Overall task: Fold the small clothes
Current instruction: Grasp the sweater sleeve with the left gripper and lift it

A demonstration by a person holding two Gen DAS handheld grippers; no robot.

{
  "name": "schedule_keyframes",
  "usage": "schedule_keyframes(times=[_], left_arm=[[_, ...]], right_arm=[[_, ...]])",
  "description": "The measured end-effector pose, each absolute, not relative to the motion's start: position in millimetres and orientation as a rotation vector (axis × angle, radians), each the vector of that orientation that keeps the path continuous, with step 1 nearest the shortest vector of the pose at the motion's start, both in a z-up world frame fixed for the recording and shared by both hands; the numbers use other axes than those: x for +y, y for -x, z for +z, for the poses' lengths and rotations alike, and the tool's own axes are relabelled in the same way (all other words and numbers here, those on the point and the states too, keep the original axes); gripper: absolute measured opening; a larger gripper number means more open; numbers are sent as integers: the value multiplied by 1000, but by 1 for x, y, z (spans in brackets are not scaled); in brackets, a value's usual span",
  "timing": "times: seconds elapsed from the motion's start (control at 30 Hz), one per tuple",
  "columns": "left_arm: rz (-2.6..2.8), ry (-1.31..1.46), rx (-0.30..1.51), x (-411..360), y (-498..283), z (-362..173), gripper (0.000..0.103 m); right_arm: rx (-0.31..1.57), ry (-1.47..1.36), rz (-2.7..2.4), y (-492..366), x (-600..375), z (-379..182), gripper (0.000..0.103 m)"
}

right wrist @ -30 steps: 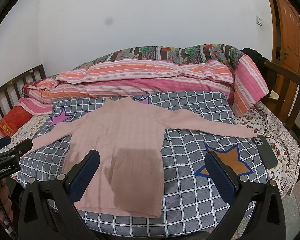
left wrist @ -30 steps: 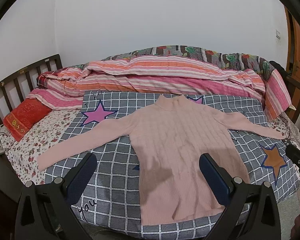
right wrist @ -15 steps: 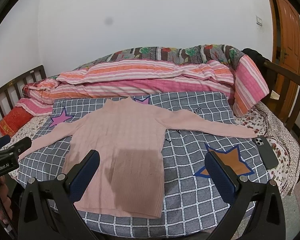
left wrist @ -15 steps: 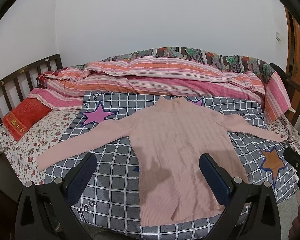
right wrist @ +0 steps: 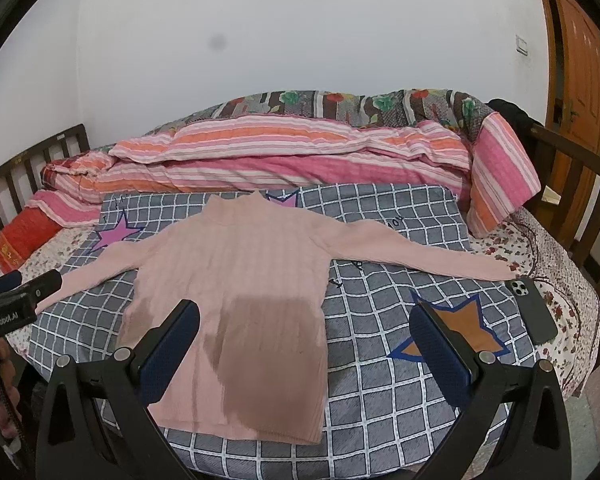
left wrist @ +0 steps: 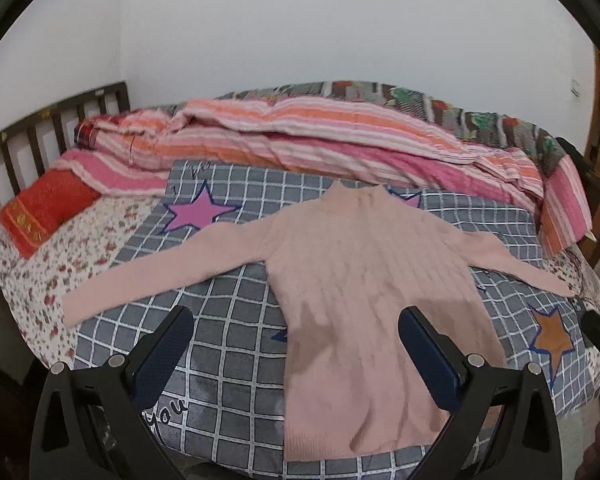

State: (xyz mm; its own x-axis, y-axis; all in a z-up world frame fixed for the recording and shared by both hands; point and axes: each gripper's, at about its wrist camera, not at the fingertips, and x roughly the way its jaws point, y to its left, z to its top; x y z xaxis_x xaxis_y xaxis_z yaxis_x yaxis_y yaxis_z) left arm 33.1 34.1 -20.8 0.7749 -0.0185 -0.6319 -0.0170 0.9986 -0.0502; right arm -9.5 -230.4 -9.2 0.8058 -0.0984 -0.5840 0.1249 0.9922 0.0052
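A pink sweater (left wrist: 364, 280) lies flat, sleeves spread, on the grey checked blanket (right wrist: 388, 380) of the bed. The left tongs (left wrist: 296, 354) and right tongs (right wrist: 306, 350) both hang above its hem, spread wide and holding nothing. A phone (right wrist: 534, 309) lies just beyond the right cuff.

Even indoor light, perhaps slight blur

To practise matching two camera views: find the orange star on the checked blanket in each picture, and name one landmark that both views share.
Left wrist view: the orange star lies at the far right, just beyond the right finger.
Right wrist view: it lies right of centre, partly hidden behind the right finger.
Shared landmark: the pink sweater, spread flat to the star's left.
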Motion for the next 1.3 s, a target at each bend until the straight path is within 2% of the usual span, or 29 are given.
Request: schedule_keyframes(times=[0.43,0.5,0.8,0.9,1.03,1.1,1.2,1.27,1.3], left_arm=[[112,220,815,117,-96,-103,101],[141,269,807,139,-100,-116,95],[347,584,748,258,-107,-166,94],[397,666,739,292,-111,-183,86],[449,722,684,326,-114,-198,83],[473,723,654,339,-118,-200,77],[530,703,653,353,-125,-200,55],[572,679,634,359,-127,-200,33],[582,661,630,360,-128,-199,26]], right_arm=[[684,-63,-118,-50,-236,-54,103],[694,-60,-115,-58,-235,-63,103],[742,-72,-70,-103,-230,-109,99],[767,-63,-73,-115,-227,-120,99],[782,-77,-64,-128,-222,-131,98],[784,-72,-61,-132,-218,-134,98],[772,-51,-64,-139,-212,-137,98],[757,-46,-69,-146,-211,-137,98],[743,-49,-71,-149,-211,-136,98]])
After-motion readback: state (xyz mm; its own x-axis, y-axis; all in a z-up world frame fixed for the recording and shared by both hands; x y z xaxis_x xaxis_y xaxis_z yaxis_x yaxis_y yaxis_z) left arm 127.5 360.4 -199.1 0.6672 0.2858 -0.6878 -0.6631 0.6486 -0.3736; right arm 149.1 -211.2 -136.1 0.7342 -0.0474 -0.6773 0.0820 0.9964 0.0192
